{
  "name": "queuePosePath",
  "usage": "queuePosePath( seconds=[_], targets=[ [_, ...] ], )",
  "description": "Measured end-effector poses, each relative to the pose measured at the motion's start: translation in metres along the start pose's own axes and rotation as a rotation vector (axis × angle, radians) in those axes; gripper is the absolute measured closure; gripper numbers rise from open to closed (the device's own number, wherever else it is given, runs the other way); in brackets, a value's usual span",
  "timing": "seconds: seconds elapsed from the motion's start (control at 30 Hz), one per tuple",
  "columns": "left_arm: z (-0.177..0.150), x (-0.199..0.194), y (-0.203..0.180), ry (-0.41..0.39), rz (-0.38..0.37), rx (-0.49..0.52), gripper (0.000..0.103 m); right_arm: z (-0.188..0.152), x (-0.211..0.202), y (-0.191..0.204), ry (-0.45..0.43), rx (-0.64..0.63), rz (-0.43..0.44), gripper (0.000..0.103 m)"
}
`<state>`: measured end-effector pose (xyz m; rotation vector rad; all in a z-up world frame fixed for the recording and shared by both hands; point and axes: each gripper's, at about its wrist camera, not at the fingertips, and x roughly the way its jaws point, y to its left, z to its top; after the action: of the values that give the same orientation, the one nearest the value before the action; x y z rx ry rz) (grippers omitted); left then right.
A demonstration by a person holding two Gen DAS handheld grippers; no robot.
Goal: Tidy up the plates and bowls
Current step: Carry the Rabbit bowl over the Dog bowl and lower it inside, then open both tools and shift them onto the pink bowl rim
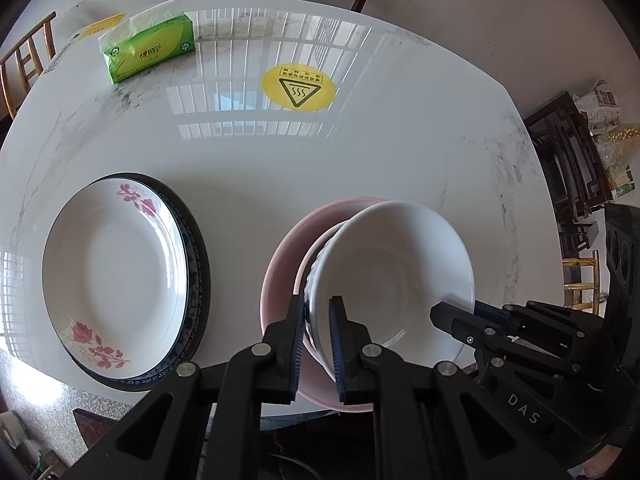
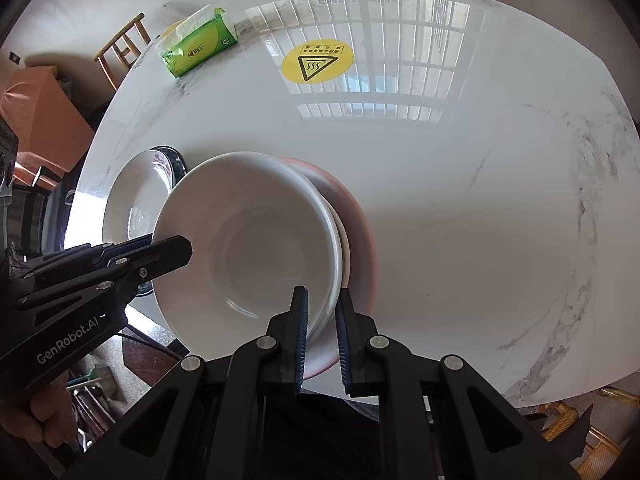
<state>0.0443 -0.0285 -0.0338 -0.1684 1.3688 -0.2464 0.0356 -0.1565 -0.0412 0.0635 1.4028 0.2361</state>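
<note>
Marble table carries everything here, glossy and white, so I read places from its edges. Toward its far left corner lies a green tissue pack, and a yellow hot-surface sticker sits near the middle of the far side; neither belongs to my job.

By the near left edge a flowered white plate rests inside a dark-rimmed plate, which I judge a finished stack of plates.

Right of it, close to the near edge, a pink bowl sits on the table with a second white bowl nested in it. Above these I hold the top white bowl, tilted, its rim higher on the far side. It is empty, as is every dish I can see.

My left gripper pinches that bowl's near-left rim, one pad outside the wall and one inside. My right gripper pinches the opposite rim the same way. I grip on both sides, I think, so the bowl stays steady as it goes into the nest. It does not look fully seated yet.
</note>
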Motion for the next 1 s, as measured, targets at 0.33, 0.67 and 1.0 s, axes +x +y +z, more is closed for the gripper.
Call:
queuePosePath(
  seconds=[0.33, 0.67, 1.0],
  targets=[
    [0.0014, 0.005, 0.0017, 0.012, -0.003, -0.005, 0.091, 0.0003, 0.0066, 0.0, 0.017, 0.0, 0.011, 0.087],
    [0.0027, 0.0081, 0.0047, 0.022, -0.009, -0.012, 0.091, 0.0001, 0.0079, -0.0011, 0.019, 0.002, 0.015, 0.085],
    [0.0031, 0.0039, 0.0088, 0.01, -0.027, -0.01, 0.091, -0.0002, 0.0075, 0.0014, 0.014, -0.008, 0.016, 0.08]
  ],
)
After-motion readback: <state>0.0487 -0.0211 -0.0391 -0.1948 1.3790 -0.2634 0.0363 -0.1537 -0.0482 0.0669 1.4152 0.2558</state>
